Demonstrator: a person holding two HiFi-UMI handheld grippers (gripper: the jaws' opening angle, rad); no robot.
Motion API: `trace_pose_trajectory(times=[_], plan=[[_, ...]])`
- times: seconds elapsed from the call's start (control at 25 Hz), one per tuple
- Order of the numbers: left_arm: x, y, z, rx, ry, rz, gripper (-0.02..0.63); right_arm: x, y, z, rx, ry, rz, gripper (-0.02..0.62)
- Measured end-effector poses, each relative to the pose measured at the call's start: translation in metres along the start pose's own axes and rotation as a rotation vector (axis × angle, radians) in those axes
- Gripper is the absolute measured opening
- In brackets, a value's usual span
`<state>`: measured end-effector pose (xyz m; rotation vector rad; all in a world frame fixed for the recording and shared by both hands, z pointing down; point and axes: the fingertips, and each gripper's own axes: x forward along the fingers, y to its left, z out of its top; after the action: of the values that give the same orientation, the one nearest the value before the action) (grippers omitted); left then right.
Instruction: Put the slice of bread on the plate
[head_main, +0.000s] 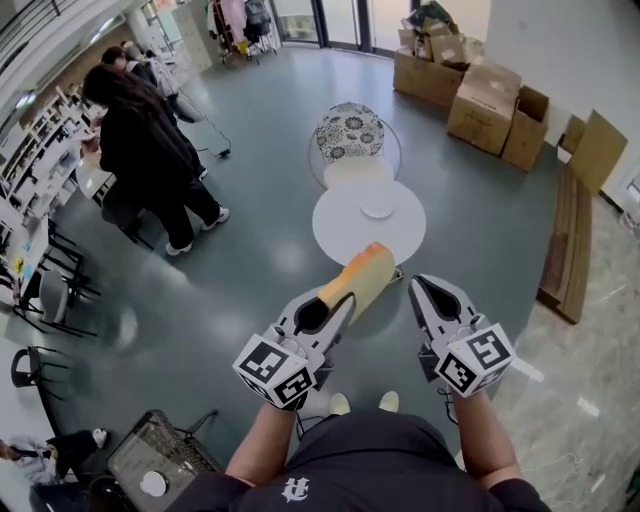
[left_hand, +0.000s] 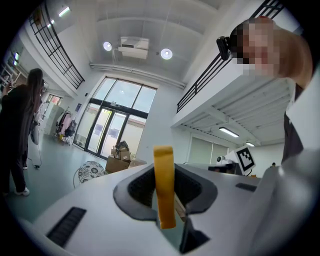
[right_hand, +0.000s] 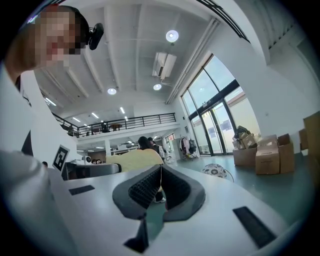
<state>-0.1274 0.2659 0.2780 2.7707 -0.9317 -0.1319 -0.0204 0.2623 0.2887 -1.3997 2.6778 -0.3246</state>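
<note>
The left gripper (head_main: 343, 300), of white moulded plastic with black ribbed pads, pinches the single slice of bread (head_main: 365, 272), a pale yellow slab with a tan-orange crust and a rounded top. The slice juts out at 1 o'clock from that gripper, in the air just short of the round white table (head_main: 340, 228). The right gripper (head_main: 422, 290), of the same build, has its pads pressed together with nothing between them. It sits at 3 o'clock of the left one, close by but apart from it. One small round white plate (head_main: 378, 209) lies on the table, at 12 o'clock of the slice. One round seat with a black-and-white floral pattern (head_main: 350, 132) stands past the table at 12 o'clock. A cluster of brown cardboard boxes (head_main: 485, 95) sits at 1 o'clock on the grey, glossy floor, and a person in dark clothing (head_main: 148, 150) stands at 10 o'clock. The head view alone shows the plate and the tabletop. The left gripper view shows the slice edge-on as a thin orange strip between the pads. The right gripper view shows the closed seam of its own pads, with the slice's broad pale face behind them.
</note>
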Motion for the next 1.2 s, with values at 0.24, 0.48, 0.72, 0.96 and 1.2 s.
trace_pose_trajectory(times=[0.24,0.48,0.72,0.96,1.2], plan=[[0.007,-0.001,0.000,0.005,0.003,0.004,0.092,-0.003,-0.006,0.000,0.009,-0.007,0.001,0.006],[0.018,-0.007,-0.005,-0.004,0.016,0.008,0.092,-0.010,-0.018,-0.001,0.008,-0.007,0.002,0.006],[0.038,-0.019,-0.005,0.000,0.017,0.021,0.092,-0.023,-0.037,0.009,0.003,-0.018,0.004,0.006],[0.052,-0.030,-0.007,0.022,0.005,0.038,0.092,-0.031,-0.047,0.018,-0.005,-0.034,0.029,0.006],[0.071,-0.034,-0.015,0.032,-0.005,0.078,0.092,-0.037,-0.059,0.016,-0.001,-0.038,0.052,0.006]])
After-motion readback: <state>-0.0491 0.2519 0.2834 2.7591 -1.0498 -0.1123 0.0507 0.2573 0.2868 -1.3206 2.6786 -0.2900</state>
